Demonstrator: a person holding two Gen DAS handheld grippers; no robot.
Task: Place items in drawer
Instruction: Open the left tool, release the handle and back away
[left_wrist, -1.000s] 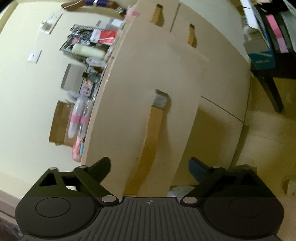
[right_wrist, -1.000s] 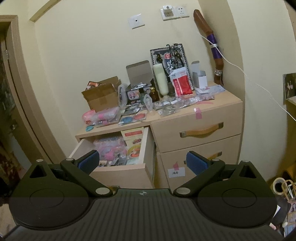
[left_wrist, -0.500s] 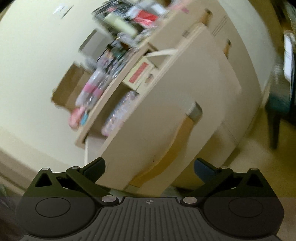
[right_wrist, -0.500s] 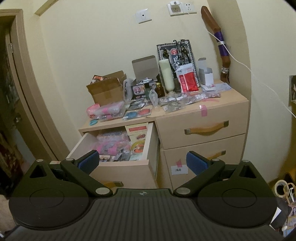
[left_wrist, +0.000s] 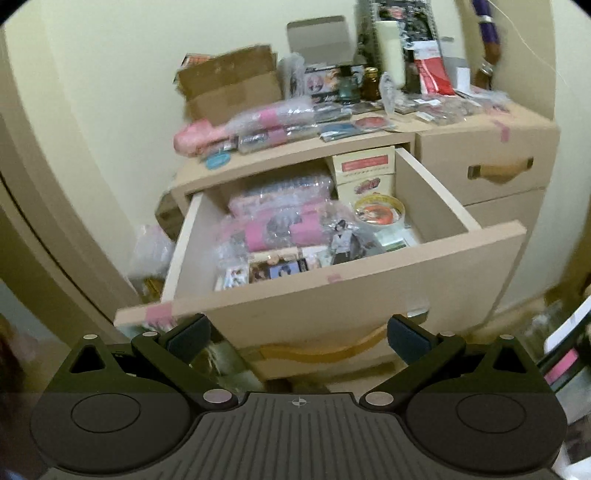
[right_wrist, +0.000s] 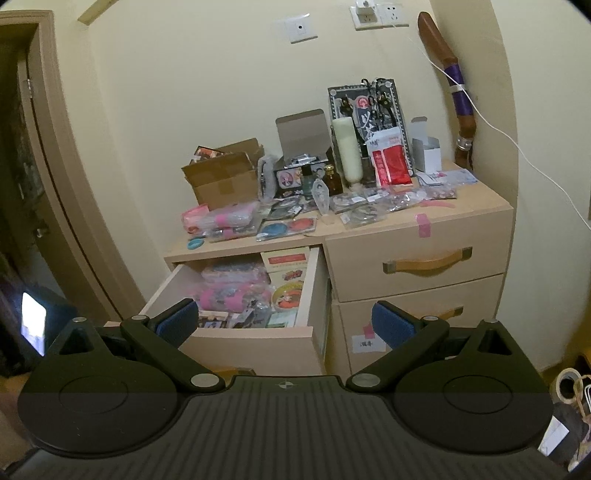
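Beige drawer (left_wrist: 369, 291) open, cluttered dresser top (right_wrist: 476, 208)

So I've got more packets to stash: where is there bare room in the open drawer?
The open drawer is crowded on the left and front with pink packets. Bare floor shows only at the right wall, beyond the round tin. The dresser top is cluttered too.

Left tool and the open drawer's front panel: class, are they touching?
Cannot tell. In the left wrist view the left tool stands open before the drawer front; any gap is hidden.
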